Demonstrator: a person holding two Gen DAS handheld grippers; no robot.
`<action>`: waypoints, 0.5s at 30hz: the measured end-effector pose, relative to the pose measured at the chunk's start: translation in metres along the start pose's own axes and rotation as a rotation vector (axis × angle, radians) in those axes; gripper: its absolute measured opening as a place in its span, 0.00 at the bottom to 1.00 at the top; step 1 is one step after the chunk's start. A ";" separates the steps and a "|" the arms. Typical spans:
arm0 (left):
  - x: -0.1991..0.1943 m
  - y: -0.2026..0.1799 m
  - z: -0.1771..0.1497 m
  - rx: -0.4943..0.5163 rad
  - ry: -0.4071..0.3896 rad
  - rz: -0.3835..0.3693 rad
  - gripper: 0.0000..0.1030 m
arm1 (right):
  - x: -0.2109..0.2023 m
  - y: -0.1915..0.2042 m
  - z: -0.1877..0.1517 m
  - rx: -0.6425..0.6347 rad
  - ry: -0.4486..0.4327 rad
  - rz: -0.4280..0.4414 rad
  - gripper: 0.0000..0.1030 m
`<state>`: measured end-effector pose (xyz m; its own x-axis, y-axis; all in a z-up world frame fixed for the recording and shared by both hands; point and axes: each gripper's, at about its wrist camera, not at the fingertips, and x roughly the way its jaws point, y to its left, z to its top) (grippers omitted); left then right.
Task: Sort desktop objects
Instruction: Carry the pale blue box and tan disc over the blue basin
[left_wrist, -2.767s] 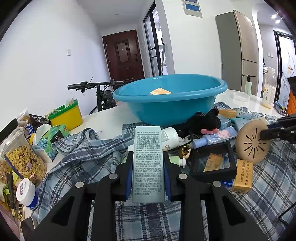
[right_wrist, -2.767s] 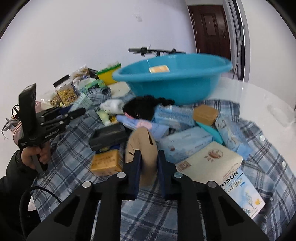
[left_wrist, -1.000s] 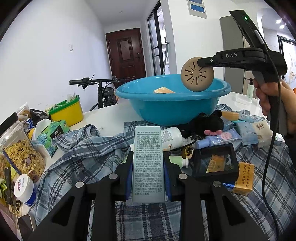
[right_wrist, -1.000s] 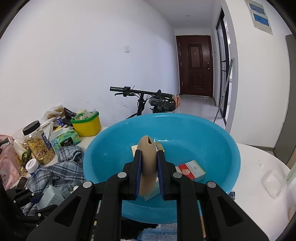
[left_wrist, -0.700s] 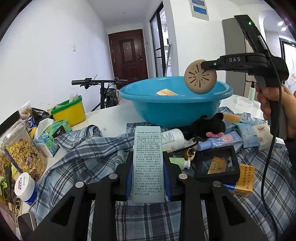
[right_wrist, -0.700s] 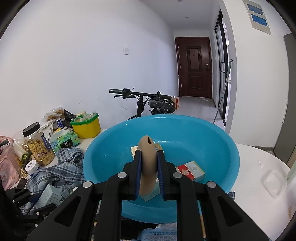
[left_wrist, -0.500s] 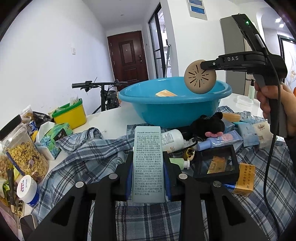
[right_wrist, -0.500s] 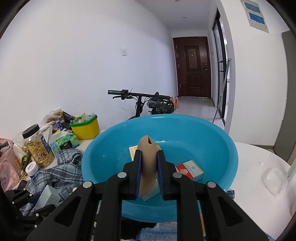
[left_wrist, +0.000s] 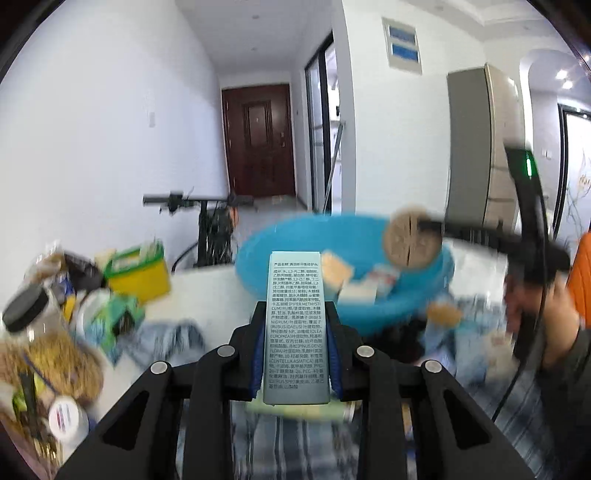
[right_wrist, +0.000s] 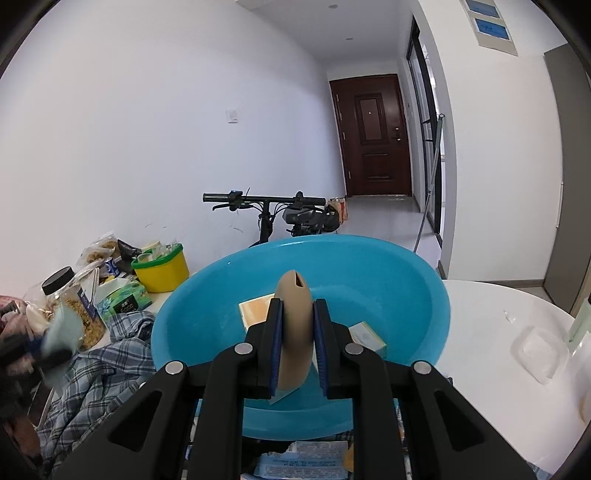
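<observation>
My left gripper (left_wrist: 295, 334) is shut on a tall grey-green printed box (left_wrist: 295, 325), held upright above the checked cloth and short of the blue basin (left_wrist: 291, 254). My right gripper (right_wrist: 297, 338) is shut on a tan round disc with slits (right_wrist: 294, 332), held on edge over the inside of the basin (right_wrist: 388, 295). In the left wrist view the same disc (left_wrist: 412, 240) hangs over the basin's right rim, blurred. An orange box (right_wrist: 255, 312) and a small white-and-green box (right_wrist: 367, 334) lie in the basin.
A yellow tub with a green rim (right_wrist: 162, 267), a green tissue pack (right_wrist: 123, 301) and a jar of dried flakes (right_wrist: 72, 308) stand at the left. A checked shirt (right_wrist: 99, 369) covers the table. A clear lid (right_wrist: 539, 349) lies at the right. A bicycle (right_wrist: 269, 210) stands behind.
My left gripper has risen with the box, so the basin's inside now shows and the view is blurred. The right gripper with the disc has shifted slightly over the basin.
</observation>
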<state>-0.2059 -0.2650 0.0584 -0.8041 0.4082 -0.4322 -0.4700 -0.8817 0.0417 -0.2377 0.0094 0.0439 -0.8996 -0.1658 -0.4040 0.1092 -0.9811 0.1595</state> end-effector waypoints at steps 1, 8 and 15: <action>0.002 -0.001 0.012 -0.007 -0.014 -0.003 0.29 | 0.000 -0.001 0.000 0.006 -0.005 -0.001 0.14; 0.029 -0.002 0.052 -0.024 -0.033 -0.034 0.29 | -0.002 -0.004 -0.001 0.009 -0.014 -0.011 0.14; 0.074 -0.002 0.062 -0.030 -0.003 -0.055 0.29 | -0.012 -0.003 0.001 0.013 -0.063 -0.024 0.15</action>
<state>-0.2870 -0.2187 0.0823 -0.7782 0.4572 -0.4305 -0.5029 -0.8643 -0.0089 -0.2278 0.0147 0.0495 -0.9268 -0.1348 -0.3504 0.0816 -0.9833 0.1625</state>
